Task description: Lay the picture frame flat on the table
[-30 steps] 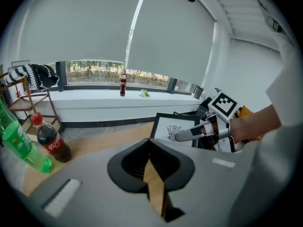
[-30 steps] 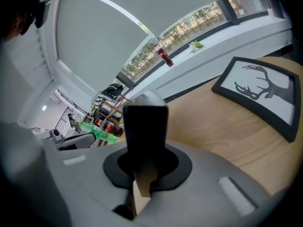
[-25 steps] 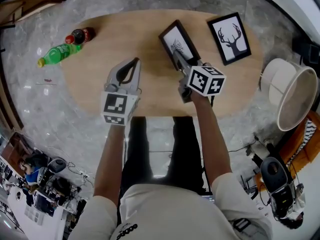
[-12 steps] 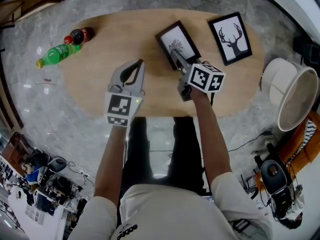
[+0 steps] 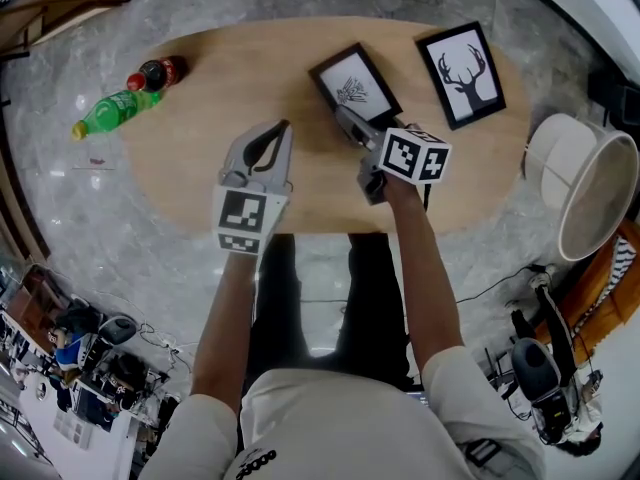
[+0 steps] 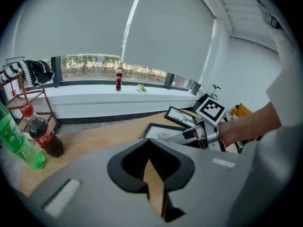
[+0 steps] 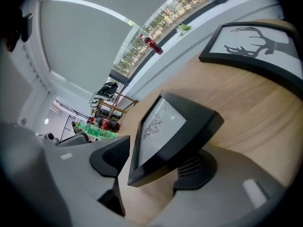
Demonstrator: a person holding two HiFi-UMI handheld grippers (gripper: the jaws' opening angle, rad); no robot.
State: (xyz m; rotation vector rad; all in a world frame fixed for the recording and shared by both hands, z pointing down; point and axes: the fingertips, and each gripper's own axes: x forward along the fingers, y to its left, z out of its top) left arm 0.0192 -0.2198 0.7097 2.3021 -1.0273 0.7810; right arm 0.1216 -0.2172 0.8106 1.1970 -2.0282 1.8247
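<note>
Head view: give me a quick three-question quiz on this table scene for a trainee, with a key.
1. True or false: the deer picture stands upright on the table.
2. Which drink stands beside the green bottle? A) cola bottle B) milk carton C) juice can
3. Is the left claw holding anything?
Key: 1 false, it lies flat; 2 A; 3 no, shut and empty.
</note>
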